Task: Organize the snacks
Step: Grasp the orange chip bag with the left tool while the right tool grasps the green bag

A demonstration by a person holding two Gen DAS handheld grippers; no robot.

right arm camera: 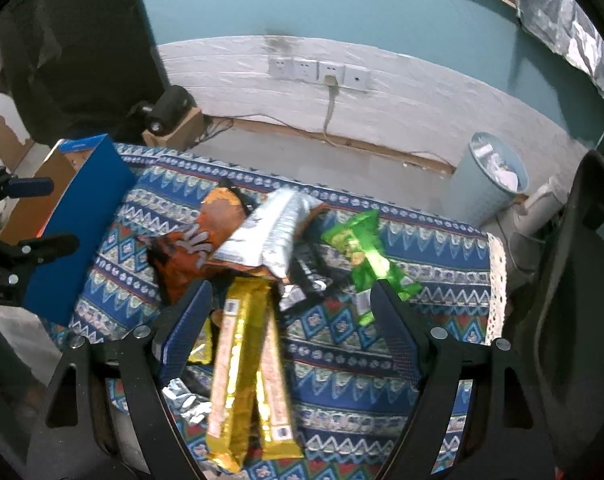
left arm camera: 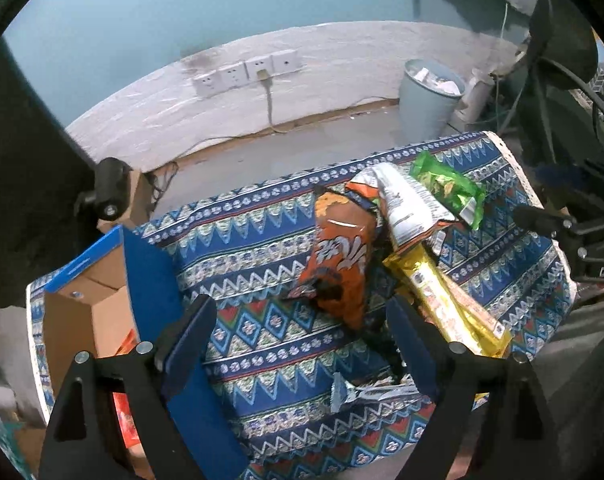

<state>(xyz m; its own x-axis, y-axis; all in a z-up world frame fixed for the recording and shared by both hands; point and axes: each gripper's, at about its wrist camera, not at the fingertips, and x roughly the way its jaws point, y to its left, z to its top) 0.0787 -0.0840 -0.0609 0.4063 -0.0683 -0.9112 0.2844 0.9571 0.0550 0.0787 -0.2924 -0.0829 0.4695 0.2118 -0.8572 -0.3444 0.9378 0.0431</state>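
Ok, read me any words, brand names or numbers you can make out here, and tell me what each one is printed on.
"DAS": white letters on the right gripper, cut off at the picture's edge.
Orange snack bag: big white lettering, too warped to read.
Silver packet: fine print, too small.
Gold packs: small labels, blurred.
Green packet: print blurred.
Blue box: a pale mark on its rim, unreadable.

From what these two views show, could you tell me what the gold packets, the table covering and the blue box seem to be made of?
Gold packets: probably metallised plastic film, glossy; bright glints and crimped ends.
Table covering: seemingly woven cloth, matte, with a printed pattern; a lace trim shows on its edge in the right wrist view.
Blue box: cardboard, brown inside, blue printed outside.
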